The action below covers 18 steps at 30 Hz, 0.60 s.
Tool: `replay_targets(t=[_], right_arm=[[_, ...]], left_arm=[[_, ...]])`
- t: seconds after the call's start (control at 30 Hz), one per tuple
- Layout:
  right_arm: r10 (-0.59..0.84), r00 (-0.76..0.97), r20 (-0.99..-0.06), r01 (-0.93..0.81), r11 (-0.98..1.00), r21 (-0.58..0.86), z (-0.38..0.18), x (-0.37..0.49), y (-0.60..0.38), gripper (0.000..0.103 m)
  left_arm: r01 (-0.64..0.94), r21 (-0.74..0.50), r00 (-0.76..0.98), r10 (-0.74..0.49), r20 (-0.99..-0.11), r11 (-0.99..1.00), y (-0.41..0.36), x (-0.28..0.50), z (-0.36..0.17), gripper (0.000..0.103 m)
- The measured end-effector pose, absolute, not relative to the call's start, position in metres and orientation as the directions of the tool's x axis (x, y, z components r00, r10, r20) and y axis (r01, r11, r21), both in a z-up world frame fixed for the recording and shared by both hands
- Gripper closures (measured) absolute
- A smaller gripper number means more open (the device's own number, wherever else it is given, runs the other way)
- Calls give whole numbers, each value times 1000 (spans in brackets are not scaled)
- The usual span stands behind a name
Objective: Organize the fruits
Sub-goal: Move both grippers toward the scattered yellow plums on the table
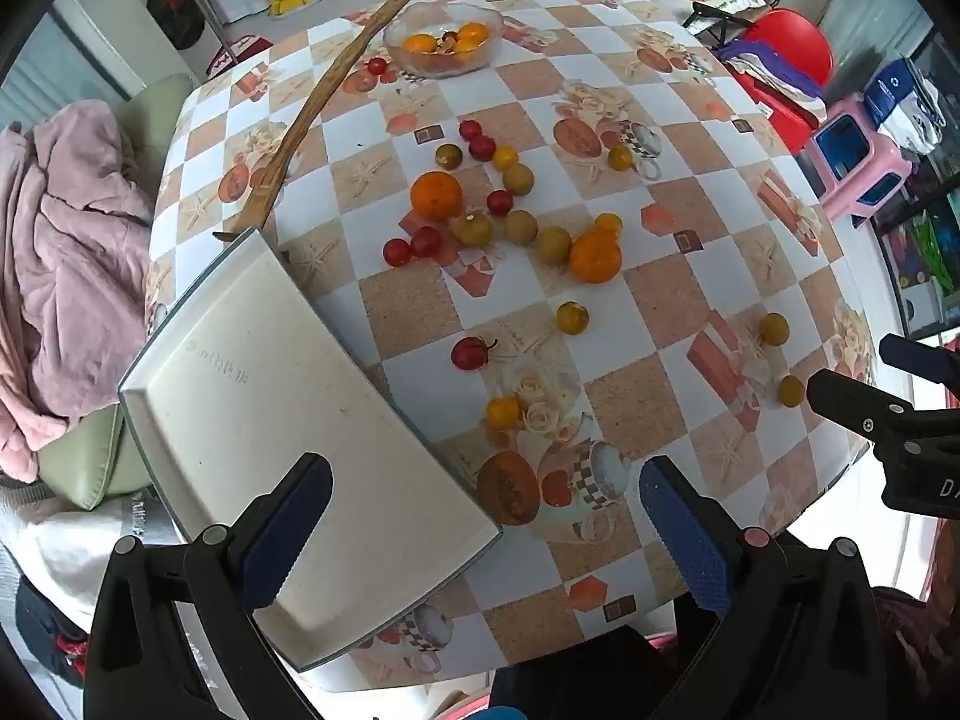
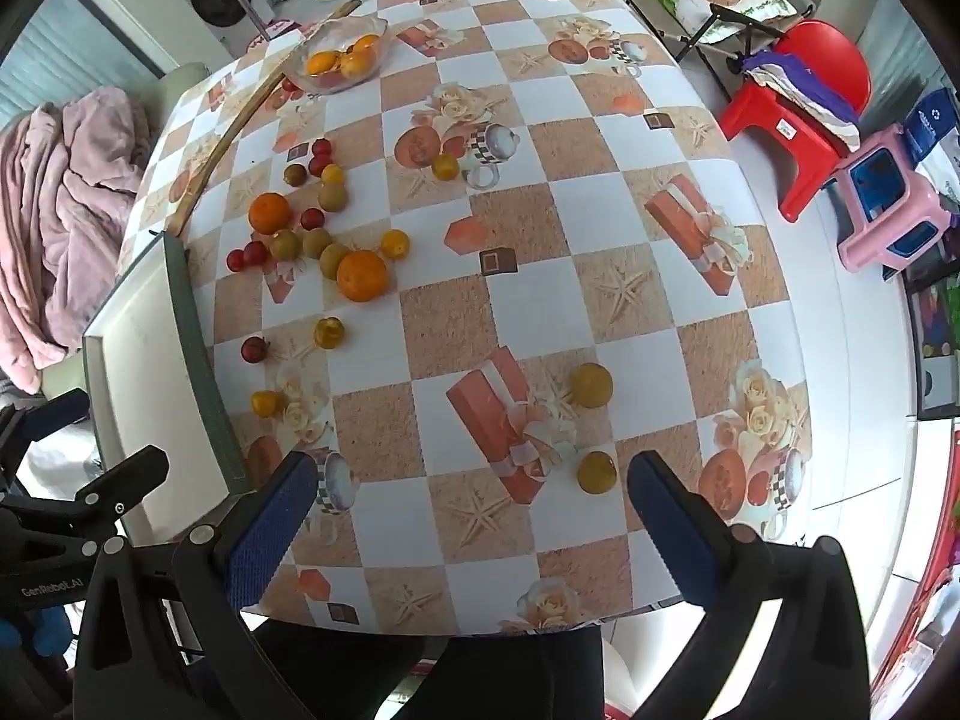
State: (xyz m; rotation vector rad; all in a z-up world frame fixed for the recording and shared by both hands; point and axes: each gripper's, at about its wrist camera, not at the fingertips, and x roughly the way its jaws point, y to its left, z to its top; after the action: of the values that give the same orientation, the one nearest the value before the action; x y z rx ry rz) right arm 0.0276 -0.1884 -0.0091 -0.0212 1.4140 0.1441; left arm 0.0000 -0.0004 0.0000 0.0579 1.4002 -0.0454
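On our checkered floral tablecloth [image 2: 600, 216] small round plums and oranges [image 1: 516, 228] lie scattered well ahead of both black blue-padded grippers, left [image 1: 486, 534] and right [image 2: 474, 528], spread wide and empty; "GenRobot.AI" shows on one.

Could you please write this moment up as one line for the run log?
left tongs: open, empty | right tongs: open, empty | tray: empty | fruits: scattered on table | bowl: holds oranges

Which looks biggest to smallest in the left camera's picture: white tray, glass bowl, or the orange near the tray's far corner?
1. White tray, though it lies nearest the camera.
2. Glass bowl, far across the table.
3. Orange.
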Motion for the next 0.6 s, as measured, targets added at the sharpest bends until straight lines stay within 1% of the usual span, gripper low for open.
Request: replay_targets(t=[0.33,0.43,0.6], right_arm=[[87,128,-988,-107,992,74,-6,29,-185,0],[105,134,-985,-84,992,94,-7,24,-191,0],[79,161,-984,-96,993,64,-8,22,-191,0]], left_arm=[[70,8,169,-4,-986,998,-2,1,1,0],[78,10,167,-3,-986,997,-1,-2,2,0],[83,4,163,-10,-987,997,0,-2,5,0]])
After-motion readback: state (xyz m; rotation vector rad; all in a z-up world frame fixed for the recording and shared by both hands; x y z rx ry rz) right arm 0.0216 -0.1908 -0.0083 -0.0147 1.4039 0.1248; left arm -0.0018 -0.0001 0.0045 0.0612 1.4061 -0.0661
